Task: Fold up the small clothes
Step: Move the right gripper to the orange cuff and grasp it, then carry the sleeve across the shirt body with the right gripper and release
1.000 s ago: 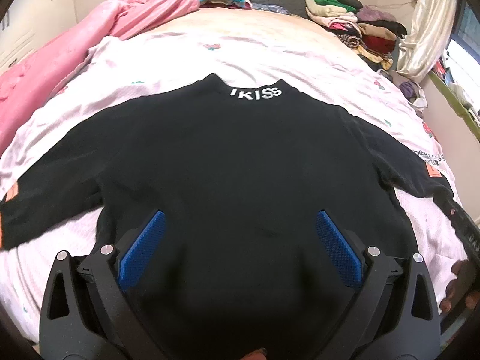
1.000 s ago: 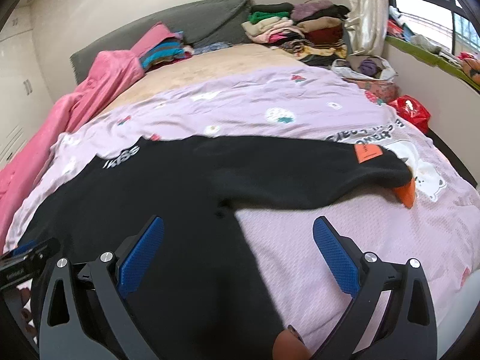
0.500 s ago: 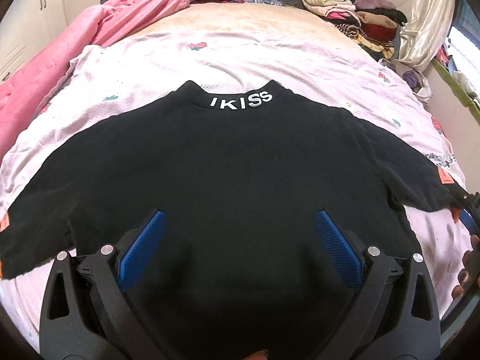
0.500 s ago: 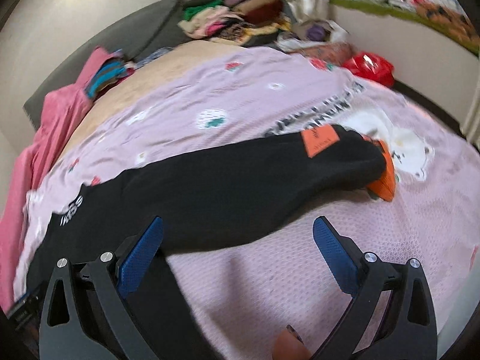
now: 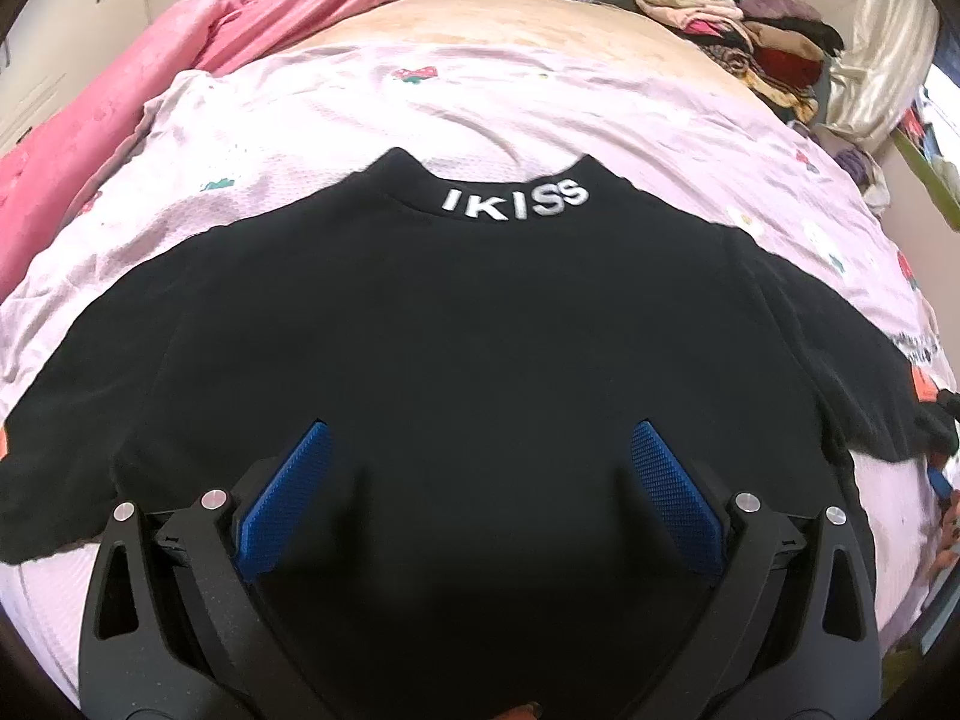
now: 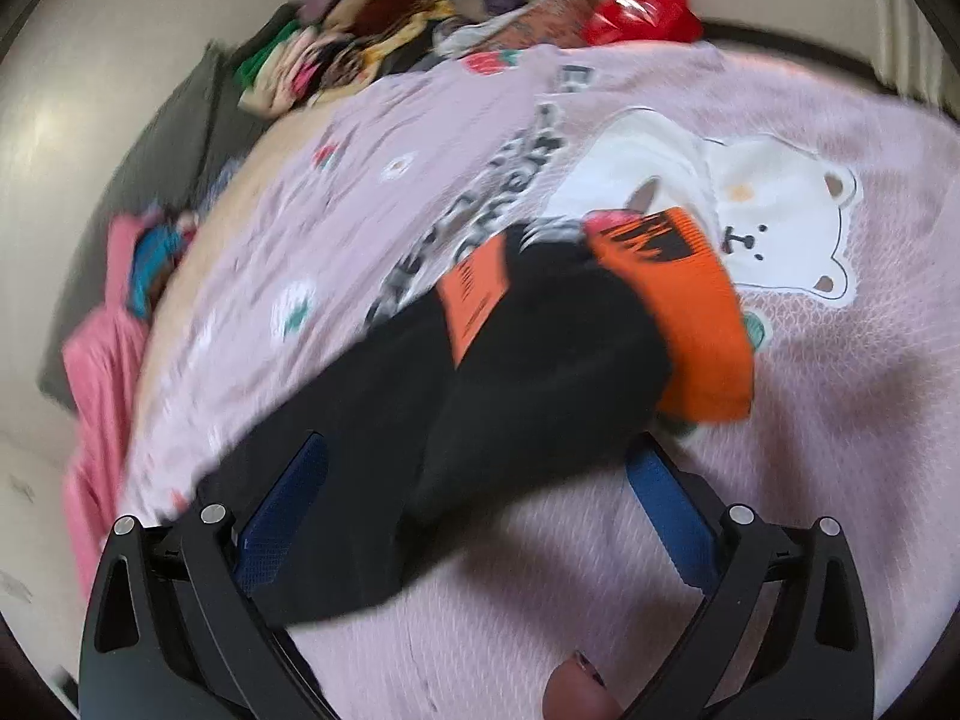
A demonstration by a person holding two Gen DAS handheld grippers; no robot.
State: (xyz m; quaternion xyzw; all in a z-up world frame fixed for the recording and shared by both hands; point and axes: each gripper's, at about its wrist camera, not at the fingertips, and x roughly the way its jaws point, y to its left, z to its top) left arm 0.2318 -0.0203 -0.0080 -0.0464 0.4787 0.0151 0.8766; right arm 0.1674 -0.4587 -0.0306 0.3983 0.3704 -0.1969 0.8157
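Right gripper has swung out over sleeve cuff near bed's right edge, fingers wide apart, nothing held. Left gripper fingers wide, empty, above black sweater spread flat on bed. Sleeve fold likely next.

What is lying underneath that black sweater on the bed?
The black sweater lies spread on a lilac printed blanket, which shows all around it, with a white bear print beside the orange cuff. Whatever lies directly beneath the sweater is covered.
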